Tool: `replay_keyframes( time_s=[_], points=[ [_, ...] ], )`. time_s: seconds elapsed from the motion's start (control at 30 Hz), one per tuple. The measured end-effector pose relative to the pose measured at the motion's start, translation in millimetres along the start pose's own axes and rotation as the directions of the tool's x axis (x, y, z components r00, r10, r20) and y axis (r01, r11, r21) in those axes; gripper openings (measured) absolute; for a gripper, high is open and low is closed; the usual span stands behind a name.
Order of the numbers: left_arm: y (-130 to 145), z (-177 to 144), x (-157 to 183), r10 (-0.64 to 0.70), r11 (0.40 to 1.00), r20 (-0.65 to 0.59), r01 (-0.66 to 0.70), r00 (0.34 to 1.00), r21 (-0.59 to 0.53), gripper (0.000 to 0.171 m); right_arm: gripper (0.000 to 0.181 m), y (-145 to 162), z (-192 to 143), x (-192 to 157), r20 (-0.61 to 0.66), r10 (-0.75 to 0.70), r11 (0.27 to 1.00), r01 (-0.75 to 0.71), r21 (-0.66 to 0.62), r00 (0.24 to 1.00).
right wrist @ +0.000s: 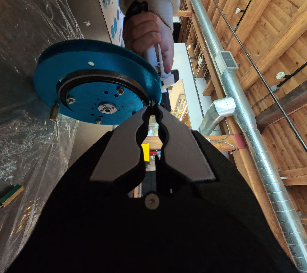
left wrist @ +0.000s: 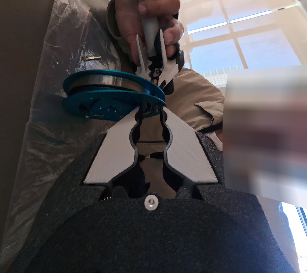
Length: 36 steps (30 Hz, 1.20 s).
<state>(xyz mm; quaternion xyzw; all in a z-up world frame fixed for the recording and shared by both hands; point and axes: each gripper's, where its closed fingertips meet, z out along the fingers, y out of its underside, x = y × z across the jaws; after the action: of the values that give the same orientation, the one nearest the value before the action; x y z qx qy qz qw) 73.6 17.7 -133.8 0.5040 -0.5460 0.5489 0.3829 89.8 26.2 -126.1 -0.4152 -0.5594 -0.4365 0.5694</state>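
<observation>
Left wrist view shows the left tongs (left wrist: pixel 150 107) at frame centre, tips clamped on the rim of a blue disc assembly (left wrist: pixel 106 105) of two stacked plates with a metal ring between them, edge-on at centre left against plastic sheeting (left wrist: pixel 54 65). Above it a hand (left wrist: pixel 146 15) holds the right tongs (left wrist: pixel 157 80), touching the far rim.

The right wrist view alone shows the disc's flat face, with bolts and a central hub (right wrist: pixel 106 108). There the right tongs (right wrist: pixel 152 107) are nearly closed on the rim's edge; what they pinch is too thin to make out.
</observation>
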Motion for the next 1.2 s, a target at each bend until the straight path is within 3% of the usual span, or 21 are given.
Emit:
replay_keyframes(
  time_s=[0.13, 0.23, 0.43, 0.6, 0.73, 0.87, 0.97, 1.03, 1.1, 1.2],
  points=[
    [2, 2, 4, 0.025, 0.995, 0.036, -0.022, 0.999, -0.100, 0.017, 0.004, 2, 5, 0, 0.002, -0.007, 1.000, 0.007, -0.010, 1.000],
    [5, 5, 4, 0.098, 0.980, 0.089, -0.081, 0.991, -0.180, 0.003, 0.004, 1, 6, 0, -0.003, -0.026, 1.000, 0.026, -0.017, 1.000],
    [4, 4, 1, 0.135, 0.963, 0.159, -0.092, 0.978, -0.253, 0.003, 0.004, 2, 5, 0, 0.006, -0.079, 0.996, 0.079, -0.049, 0.997],
    [7, 3, 6, 0.111, 0.946, 0.132, -0.064, 0.985, -0.319, 0.010, 0.004, -2, 6, 1, -0.033, -0.138, 0.990, 0.137, -0.026, 0.990],
    [1, 1, -2, 0.241, 0.918, 0.217, -0.150, 0.946, -0.367, 0.003, 0.004, 4, 6, 0, 0.010, -0.103, 0.993, 0.103, -0.053, 0.995],
    [-5, -3, -7, 0.397, 0.874, 0.335, -0.241, 0.855, -0.422, 0.003, 0.004, 10, 6, -3, 0.101, 0.052, 0.993, -0.041, -0.109, 0.994],
    [-9, -8, -12, 0.527, 0.819, 0.427, -0.304, 0.735, -0.487, 0.003, 0.004, 14, 8, -7, 0.191, 0.305, 0.940, -0.263, -0.217, 0.933],
    [-9, -8, -13, 0.589, 0.786, 0.462, -0.337, 0.663, -0.519, 0.003, 0.004, 13, 8, -8, 0.237, 0.387, 0.908, -0.323, -0.267, 0.891],
    [-9, -8, -13, 0.637, 0.758, 0.488, -0.370, 0.597, -0.537, 0.003, 0.004, 12, 6, -10, 0.280, 0.482, 0.864, -0.397, -0.309, 0.830],
    [-6, -5, -13, 0.704, 0.708, 0.518, -0.415, 0.487, -0.572, 0.002, 0.004, 6, 4, -11, 0.334, 0.656, 0.753, -0.551, -0.360, 0.677]
  ],
)
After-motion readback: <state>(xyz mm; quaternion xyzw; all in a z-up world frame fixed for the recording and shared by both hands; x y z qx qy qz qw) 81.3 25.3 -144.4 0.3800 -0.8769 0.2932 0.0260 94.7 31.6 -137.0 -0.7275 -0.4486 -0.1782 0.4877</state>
